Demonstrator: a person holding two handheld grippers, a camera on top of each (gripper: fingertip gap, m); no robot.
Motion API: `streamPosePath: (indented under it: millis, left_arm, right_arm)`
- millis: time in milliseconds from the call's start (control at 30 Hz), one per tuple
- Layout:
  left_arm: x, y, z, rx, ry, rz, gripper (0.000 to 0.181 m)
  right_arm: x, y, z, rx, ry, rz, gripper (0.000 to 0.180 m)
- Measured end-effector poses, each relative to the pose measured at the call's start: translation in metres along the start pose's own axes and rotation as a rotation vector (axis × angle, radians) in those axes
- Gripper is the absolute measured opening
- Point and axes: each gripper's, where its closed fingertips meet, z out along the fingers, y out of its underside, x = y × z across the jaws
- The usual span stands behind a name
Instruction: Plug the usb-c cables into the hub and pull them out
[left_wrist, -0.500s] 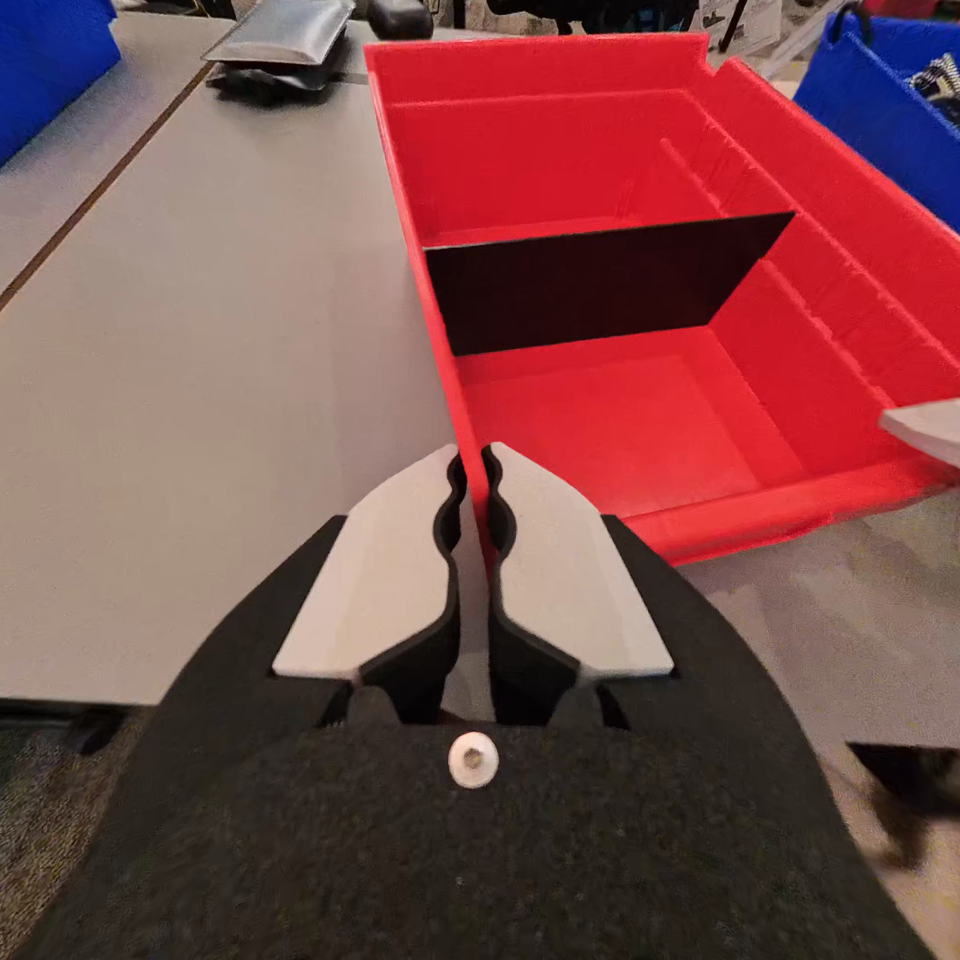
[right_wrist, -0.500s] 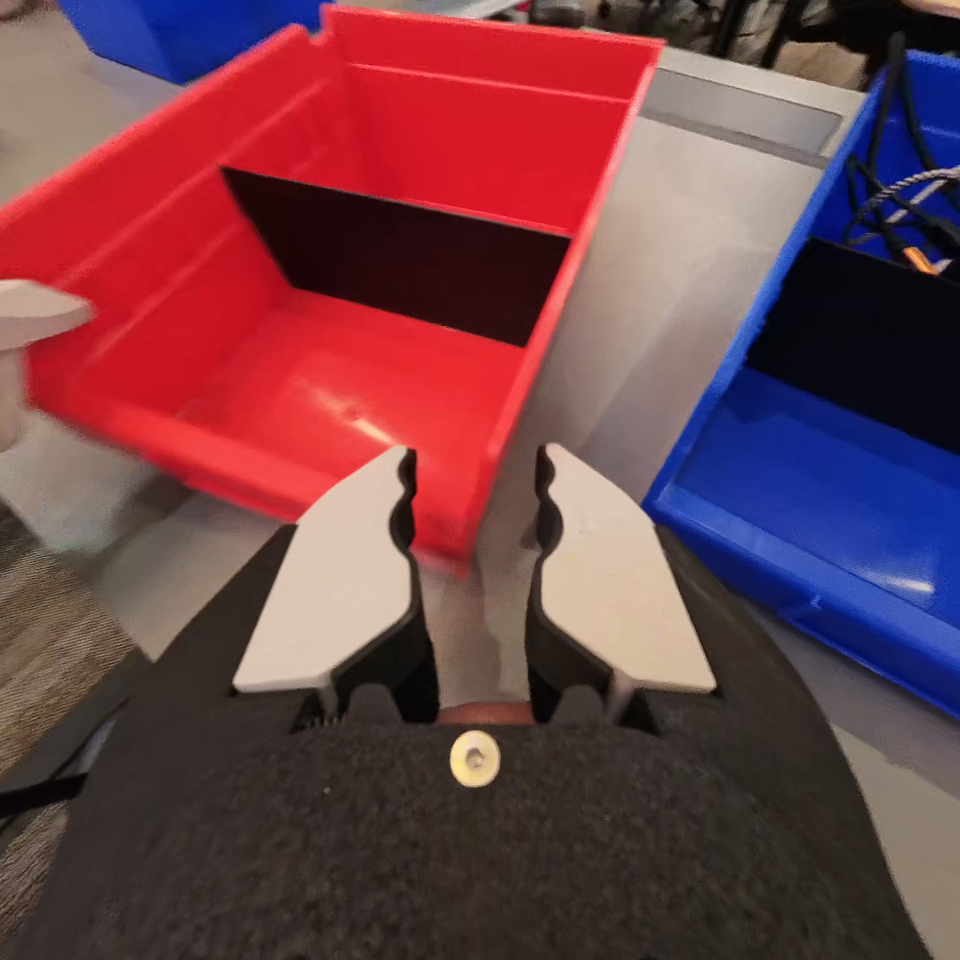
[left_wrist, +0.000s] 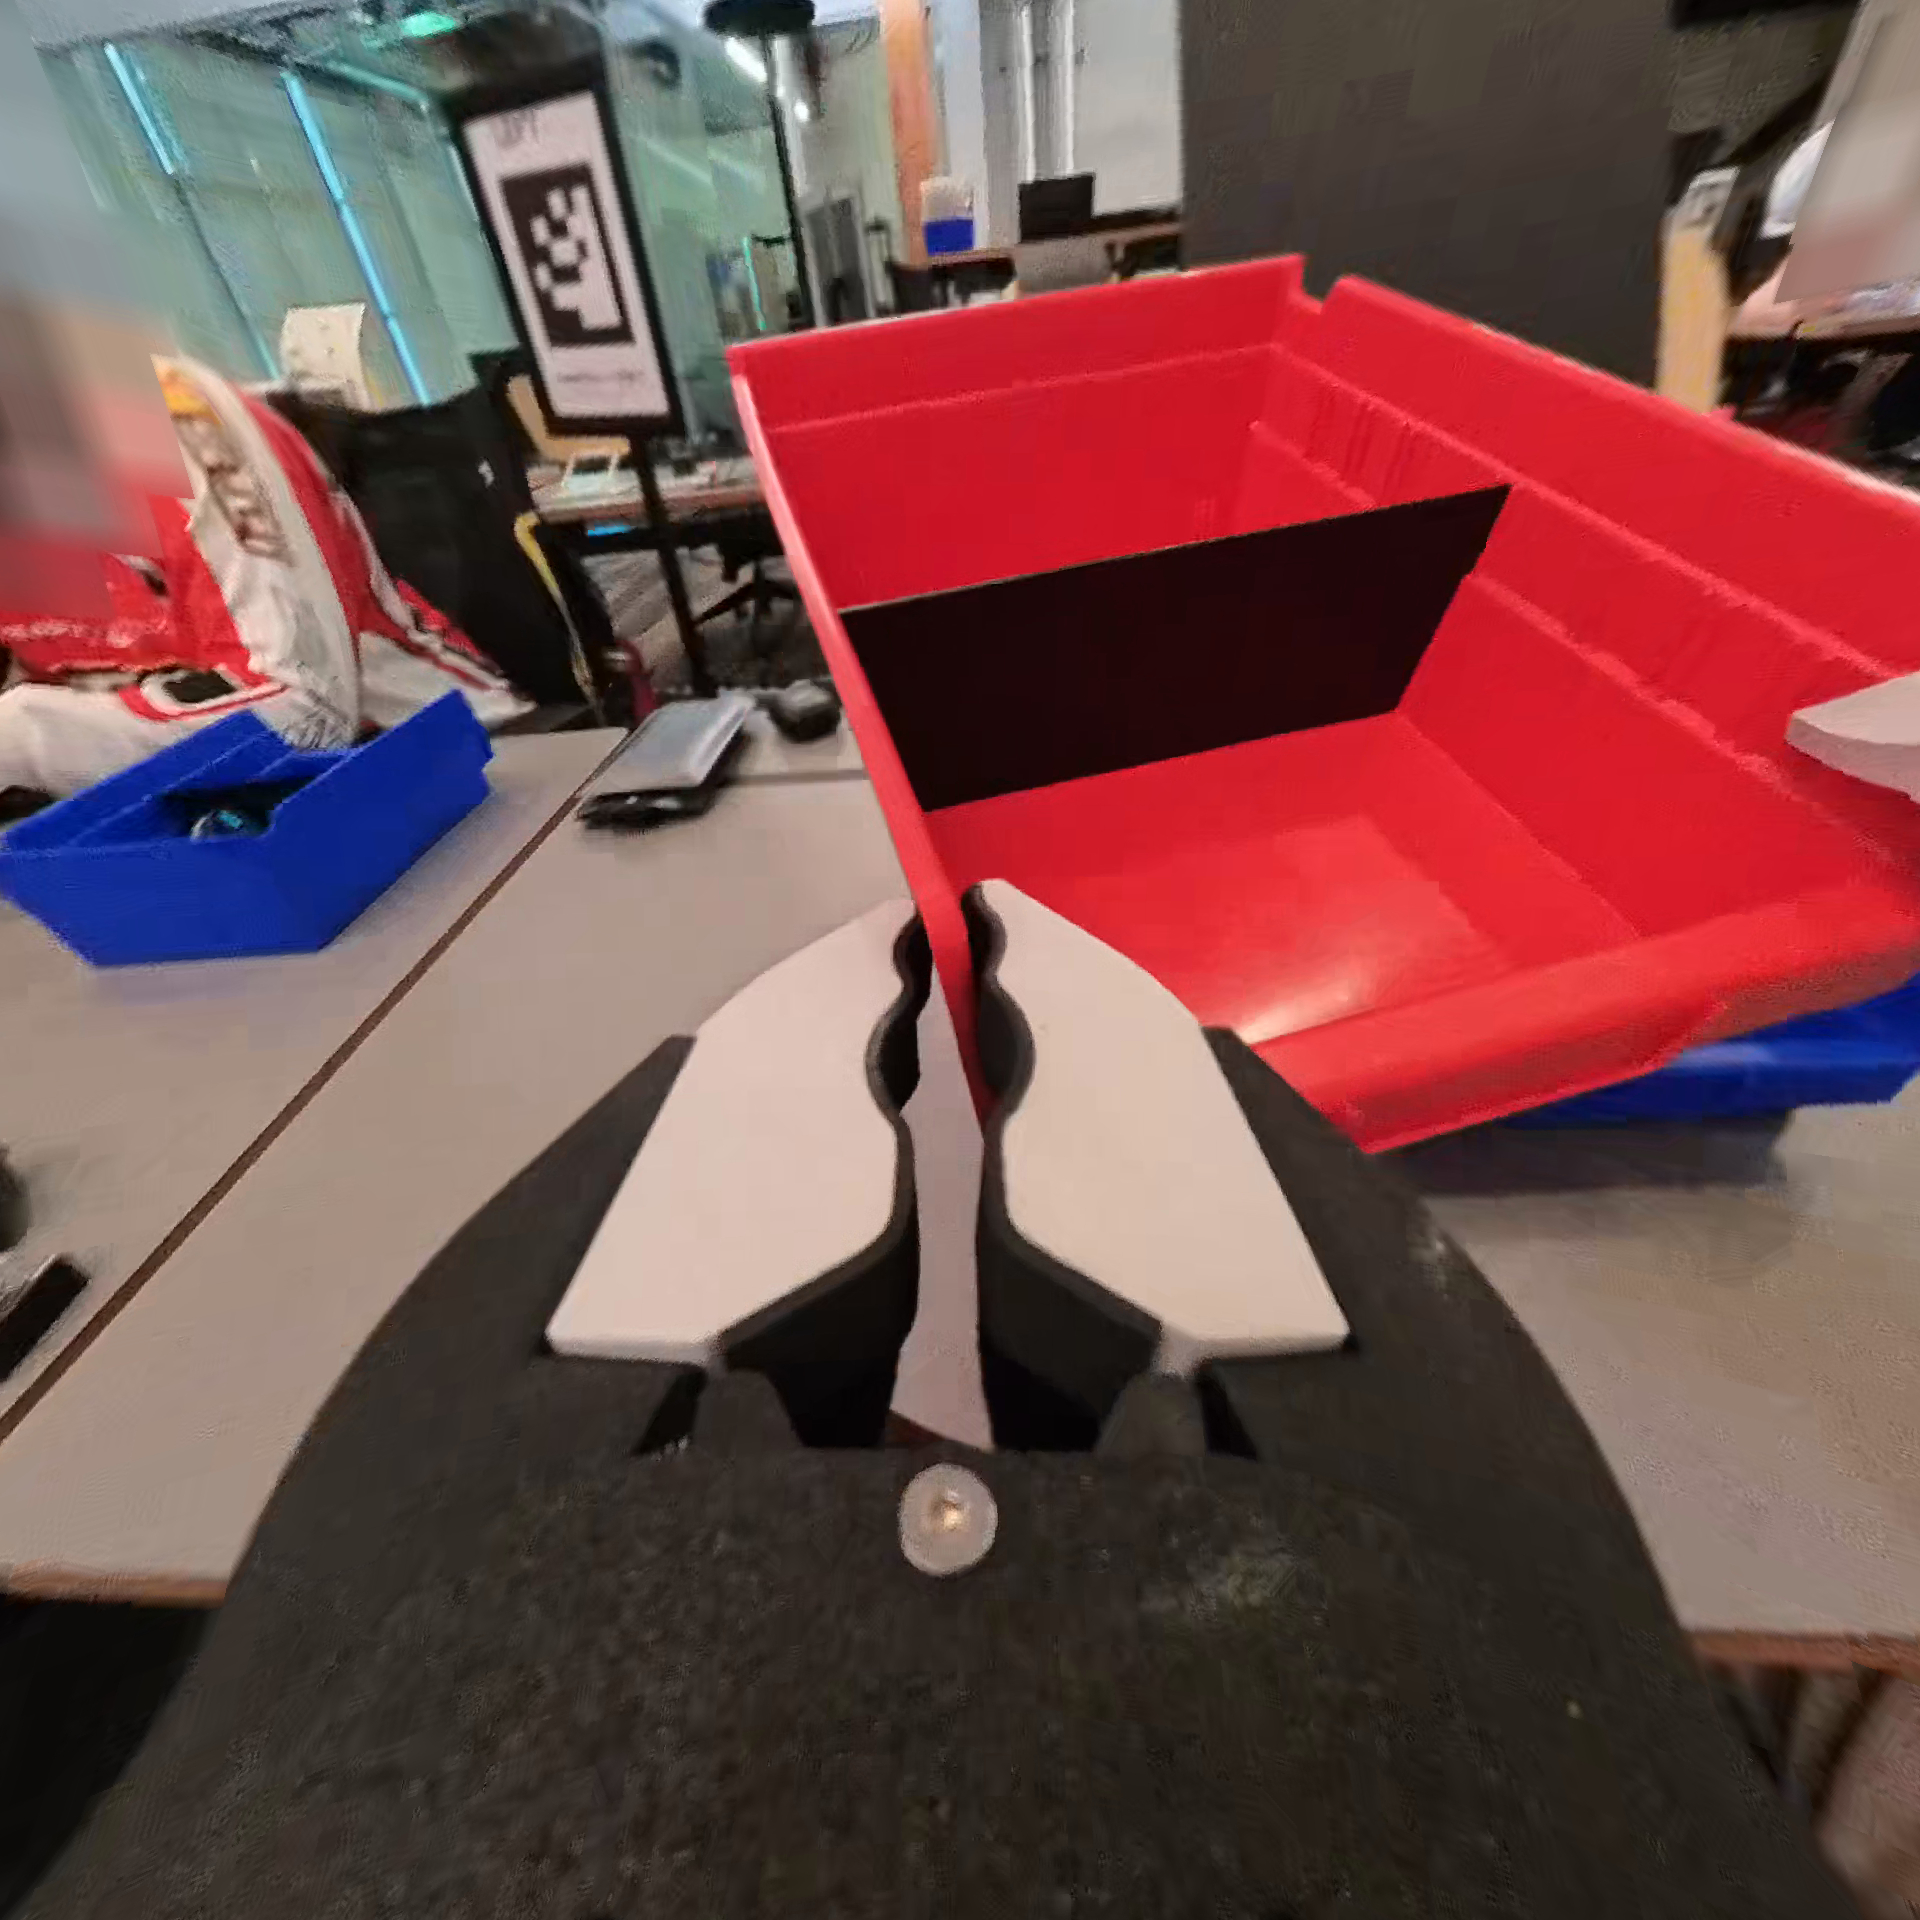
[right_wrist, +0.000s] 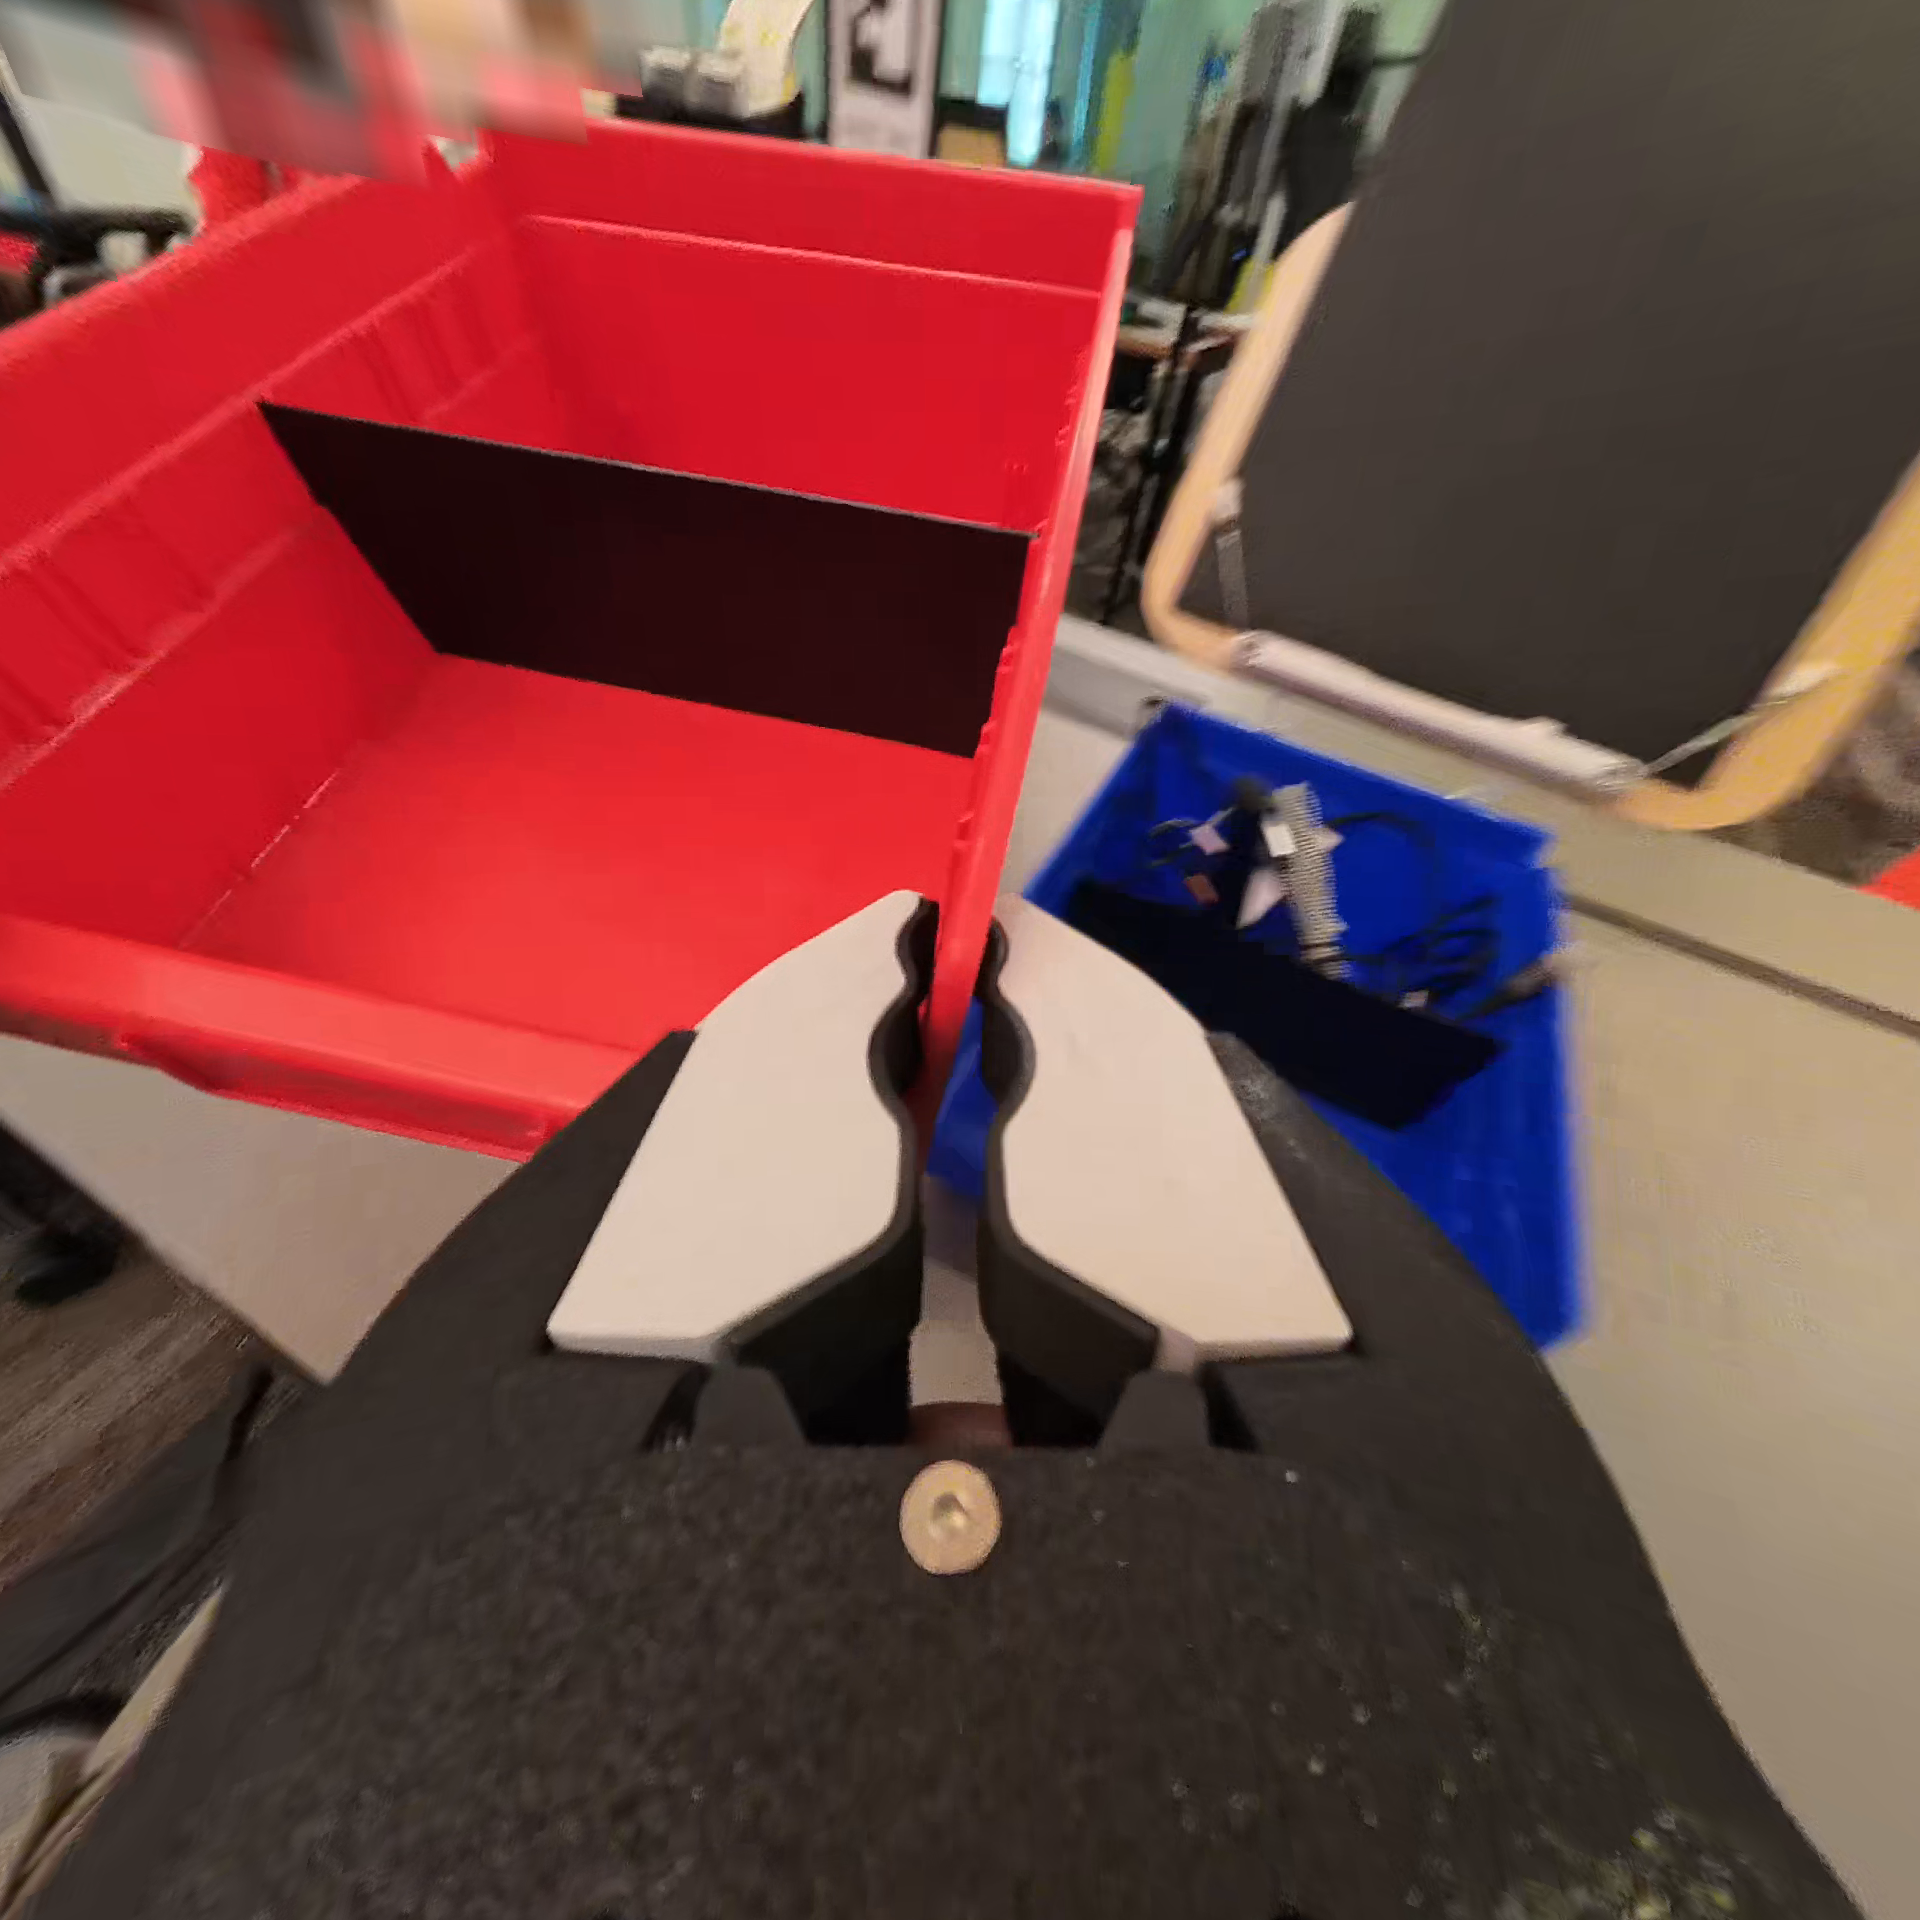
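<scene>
Grey table (left_wrist: 644, 1039) tops fill the near ground, with an open workroom of desks and glass walls blurred behind them. Both grippers grip one red bin (left_wrist: 1299, 935) and hold it lifted and tilted above the table. The left gripper (left_wrist: 945, 914) has its jaws drawn narrow, pinched on the bin's left side wall near the front corner. The right gripper (right_wrist: 958, 925) is pinched the same way on the bin's right side wall; one of its pale fingers (left_wrist: 1860, 727) shows at the right edge of the left wrist view. A black divider (right_wrist: 665, 582) crosses the red bin, and the near compartment in front of it holds nothing.

Below and to the right of the red bin sits a blue bin (right_wrist: 1455, 1143) on the table, also split by a dark divider. Its far compartment holds a tangle of dark cables (right_wrist: 1382, 914) with a pale braided piece among them; whether the hub lies there too I cannot tell through the blur. A second blue bin (left_wrist: 239, 831) rests on the far left table, well apart. Near it lies a flat dark pouch (left_wrist: 670, 758). Behind that stands a sign with a black-and-white square marker (left_wrist: 566, 260).
</scene>
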Motion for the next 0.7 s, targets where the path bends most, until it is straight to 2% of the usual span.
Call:
streamPosePath:
  millis: [167,300,400,500,700]
  left_arm:
    - [0.120,-0.068,0.058,0.056,0.188,-0.030,0.004]
    - [0.249,-0.079,0.108,0.038,0.310,-0.020,0.004]
    - [0.339,-0.057,0.131,-0.035,0.402,-0.019,0.005]
    - [0.408,-0.017,0.140,-0.106,0.430,-0.011,0.004]
    - [0.481,0.050,0.146,-0.187,0.441,0.028,0.004]
  right_arm:
    - [0.137,-0.020,-0.039,-0.019,0.223,-0.038,0.006]
    - [0.265,0.012,-0.065,-0.145,0.412,-0.075,0.008]
    - [0.338,0.064,-0.083,-0.231,0.421,0.021,0.008]
    - [0.388,0.126,-0.097,-0.321,0.458,0.096,0.007]
    - [0.437,0.207,-0.110,-0.363,0.490,0.233,0.005]
